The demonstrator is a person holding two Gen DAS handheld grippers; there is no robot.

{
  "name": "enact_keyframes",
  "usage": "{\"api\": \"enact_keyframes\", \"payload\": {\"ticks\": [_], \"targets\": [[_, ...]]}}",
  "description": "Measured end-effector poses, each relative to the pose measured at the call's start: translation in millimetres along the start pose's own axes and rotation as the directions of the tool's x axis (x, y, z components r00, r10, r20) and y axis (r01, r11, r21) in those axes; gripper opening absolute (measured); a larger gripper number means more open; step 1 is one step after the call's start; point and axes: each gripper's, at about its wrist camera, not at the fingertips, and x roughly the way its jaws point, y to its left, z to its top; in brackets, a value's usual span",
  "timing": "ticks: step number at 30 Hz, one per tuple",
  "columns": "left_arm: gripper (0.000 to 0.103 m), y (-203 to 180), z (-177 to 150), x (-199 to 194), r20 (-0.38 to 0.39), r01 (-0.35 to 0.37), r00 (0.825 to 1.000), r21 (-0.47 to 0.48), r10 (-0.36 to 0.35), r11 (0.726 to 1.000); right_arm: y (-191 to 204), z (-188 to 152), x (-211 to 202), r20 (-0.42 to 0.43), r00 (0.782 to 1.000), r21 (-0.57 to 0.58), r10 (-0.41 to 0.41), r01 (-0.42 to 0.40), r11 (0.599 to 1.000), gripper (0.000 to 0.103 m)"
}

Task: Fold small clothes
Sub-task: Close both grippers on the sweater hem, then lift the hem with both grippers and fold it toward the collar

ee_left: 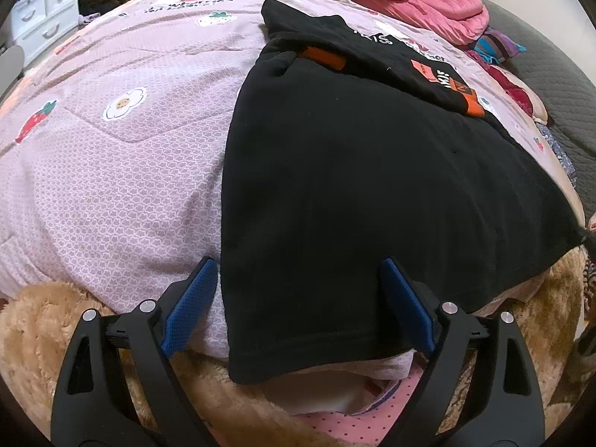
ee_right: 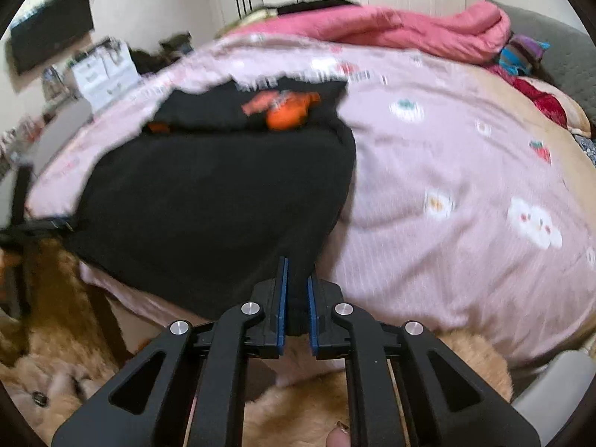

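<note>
Black shirt [ee_left: 335, 193] lies flat on the pink quilt [ee_left: 111, 186], near hem hanging over the bed's front edge, a sleeve with orange patches folded across the far end. Left gripper [ee_left: 298, 305]: jaws spread wide, straddling the hem's left part, nothing held, likely lining up on the corner. Right gripper [ee_right: 297, 298]: jaws nearly together, pinching the shirt's near right corner, probably so the hem can be lifted for a fold. Right view blurred. Tan fleece [ee_left: 56, 320] below the quilt.
</note>
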Motion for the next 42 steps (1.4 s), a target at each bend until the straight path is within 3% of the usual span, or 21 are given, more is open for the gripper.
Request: {"api": "enact_keyframes", "payload": {"ticks": [7, 11, 19, 22, 24, 28, 35, 42], "targets": [[0.082, -1, 2, 1, -0.001, -0.006, 1.000, 0.001, 0.006, 1.000, -13, 24, -19, 0.097, 0.994, 0.058, 0.041, -0.047, 0.997, 0.008], [0.069, 0, 0, -3, 0.002, -0.012, 1.000, 0.003, 0.012, 1.000, -16, 27, -23, 0.118, 0.992, 0.083, 0.047, -0.057, 0.995, 0.008], [0.059, 1, -3, -9, -0.008, 0.008, 1.000, 0.008, -0.008, 1.000, -24, 30, -24, 0.142, 0.988, 0.144, 0.064, -0.084, 0.986, 0.008], [0.043, 2, -6, -14, -0.001, 0.003, 1.000, 0.015, -0.003, 1.000, -22, 32, -25, 0.146, 0.987, 0.142, 0.062, -0.083, 0.986, 0.008], [0.025, 2, -7, -16, 0.006, 0.005, 1.000, 0.022, -0.005, 1.000, -21, 33, -23, 0.148, 0.987, 0.139, 0.062, -0.083, 0.987, 0.008], [0.008, 6, -7, -20, 0.011, 0.010, 1.000, 0.012, -0.010, 1.000, -21, 37, -21, 0.155, 0.986, 0.149, 0.065, -0.088, 0.985, 0.008], [0.003, 10, -2, -38, 0.062, 0.051, 0.997, -0.005, -0.050, 0.999, -22, 42, -22, 0.175, 0.982, 0.160, 0.064, -0.092, 0.983, 0.008], [0.003, 7, 20, -69, 0.172, 0.075, 0.982, -0.003, -0.074, 0.997, -27, 45, -28, 0.206, 0.977, 0.179, 0.061, -0.099, 0.979, 0.008]]}}
